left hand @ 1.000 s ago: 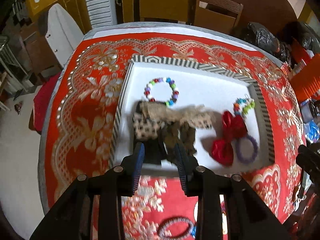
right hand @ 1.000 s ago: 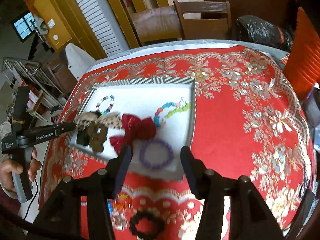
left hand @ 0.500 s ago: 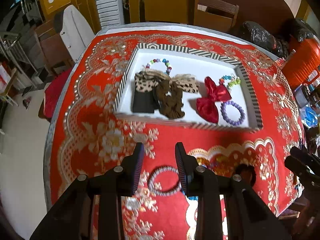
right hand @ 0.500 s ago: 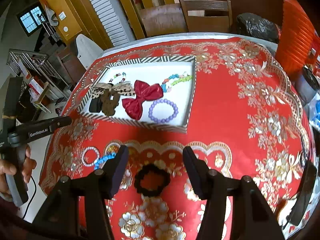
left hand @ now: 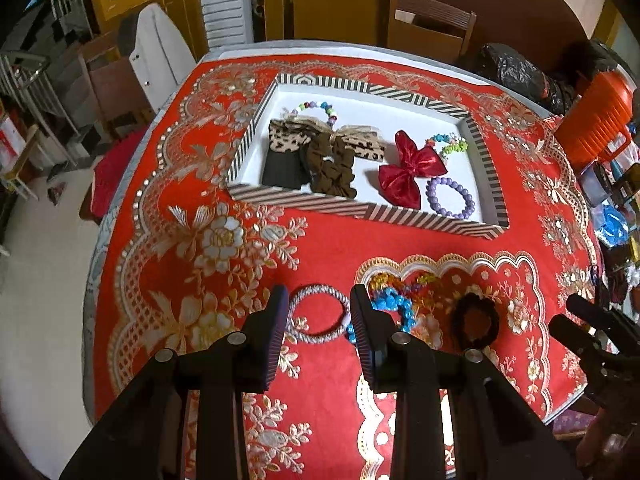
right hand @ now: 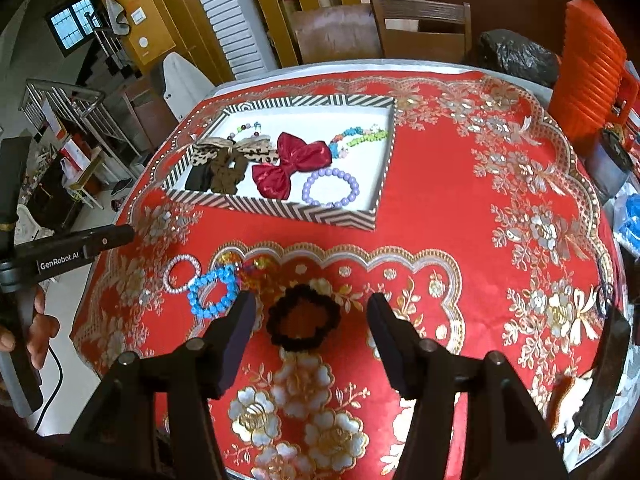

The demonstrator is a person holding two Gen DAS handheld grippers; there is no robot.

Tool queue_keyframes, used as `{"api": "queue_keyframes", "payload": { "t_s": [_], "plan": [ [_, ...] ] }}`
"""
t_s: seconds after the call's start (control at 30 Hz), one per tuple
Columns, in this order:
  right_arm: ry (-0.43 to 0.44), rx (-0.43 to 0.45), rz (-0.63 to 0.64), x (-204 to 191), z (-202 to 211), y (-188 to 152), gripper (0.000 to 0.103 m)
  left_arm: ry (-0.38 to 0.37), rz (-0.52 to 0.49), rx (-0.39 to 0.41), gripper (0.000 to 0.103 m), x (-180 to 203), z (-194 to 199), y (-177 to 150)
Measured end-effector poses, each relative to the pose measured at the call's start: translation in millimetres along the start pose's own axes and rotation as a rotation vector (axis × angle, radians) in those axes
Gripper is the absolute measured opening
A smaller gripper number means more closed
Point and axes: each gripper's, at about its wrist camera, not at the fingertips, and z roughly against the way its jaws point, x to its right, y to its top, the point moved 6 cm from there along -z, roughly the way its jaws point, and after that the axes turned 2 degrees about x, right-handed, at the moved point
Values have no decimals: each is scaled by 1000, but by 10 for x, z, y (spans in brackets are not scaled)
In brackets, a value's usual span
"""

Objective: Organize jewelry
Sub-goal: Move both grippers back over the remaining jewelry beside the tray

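Note:
A striped tray [left hand: 400, 214] [right hand: 280, 210] on the red tablecloth holds a red bow [left hand: 408, 170] [right hand: 296, 164], a purple bead bracelet [left hand: 450, 198] [right hand: 330, 188], a brown scrunchie [left hand: 332, 168], a leopard bow [left hand: 360, 146] and bead strings. On the cloth in front lie a silver bangle [left hand: 318, 316] [right hand: 182, 274], a blue bead bracelet [left hand: 392, 308] [right hand: 214, 292] and a black scrunchie [left hand: 476, 318] [right hand: 304, 318]. My left gripper [left hand: 320, 332] is open and empty above the bangle. My right gripper [right hand: 312, 328] is open and empty around the black scrunchie.
An orange ribbed container [right hand: 588, 68] and clutter sit at the table's right edge. Chairs [left hand: 428, 28] and a black bag [right hand: 516, 58] stand behind the table. The table's left edge drops to the floor.
Both grippers have pulled back from the tray toward the near side of the table. The loose bangle, blue bracelet and black scrunchie now lie just ahead of the fingers.

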Motion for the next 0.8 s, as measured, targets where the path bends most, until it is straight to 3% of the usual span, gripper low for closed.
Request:
{"api": "queue_keyframes", "payload": {
  "t_s": [0.37,0.8],
  "plan": [
    [-1,-73,-9,133,-209,-272,64,-37,139,-97,13,-416,-200,-265],
    [-2,-120,-24,147,-551,-280,64,-114,147,-200,16,-395,-567,-393]
  ]
}}
